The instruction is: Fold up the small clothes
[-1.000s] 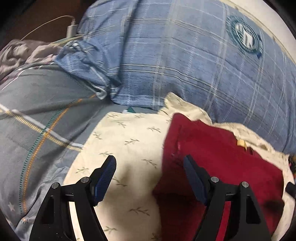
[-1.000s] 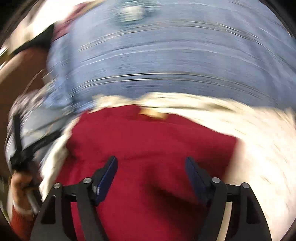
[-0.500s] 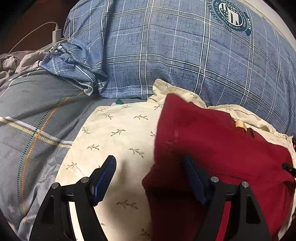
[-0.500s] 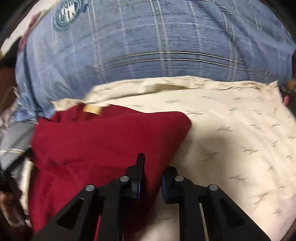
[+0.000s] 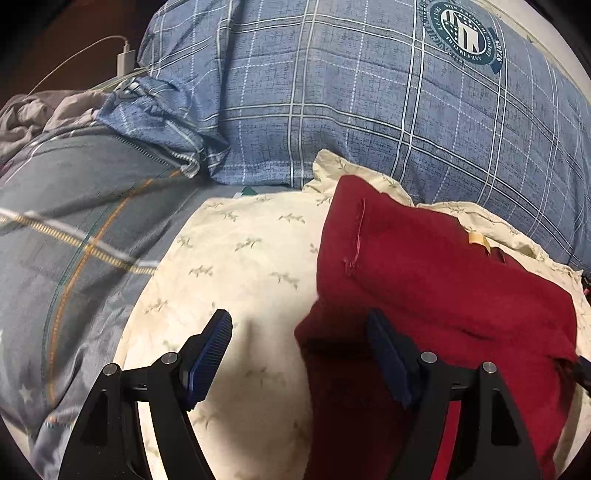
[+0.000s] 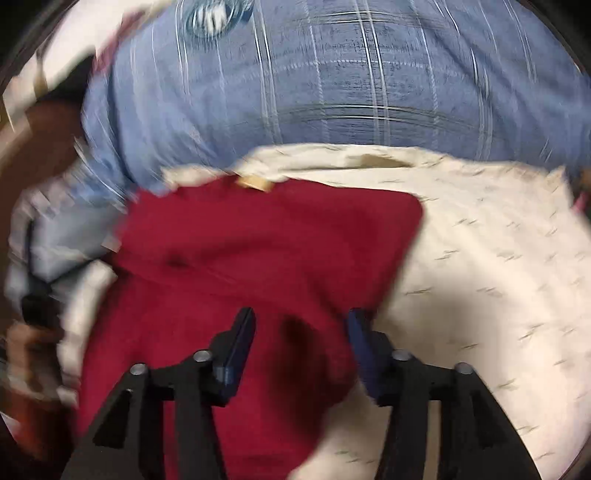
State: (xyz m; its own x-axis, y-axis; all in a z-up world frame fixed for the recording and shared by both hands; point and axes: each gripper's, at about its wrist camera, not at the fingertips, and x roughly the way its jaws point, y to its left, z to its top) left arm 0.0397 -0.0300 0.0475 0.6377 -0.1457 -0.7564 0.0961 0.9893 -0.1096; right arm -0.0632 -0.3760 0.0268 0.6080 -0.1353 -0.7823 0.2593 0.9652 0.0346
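A dark red garment (image 5: 436, 288) lies partly folded on a cream leaf-print cloth (image 5: 236, 258). It has a tan label (image 5: 479, 240) near its far edge. My left gripper (image 5: 299, 347) is open just above the garment's left edge, its right finger over the red fabric. In the blurred right wrist view the red garment (image 6: 266, 251) fills the middle, with the tan label (image 6: 255, 181) at its far edge. My right gripper (image 6: 301, 339) is open over the garment's near right part, with nothing between the jaws.
A big blue plaid pillow (image 5: 369, 103) with a round emblem (image 5: 466, 33) lies behind the cloth. A grey striped quilt (image 5: 74, 236) lies to the left. A white charger and cable (image 5: 123, 59) sit at the far left. The cream cloth (image 6: 480, 280) extends right.
My right gripper was shut on the red garment's edge half a second ago and has opened and moved left. The garment's right side now lies folded over. My left gripper stays open, hardly moved.
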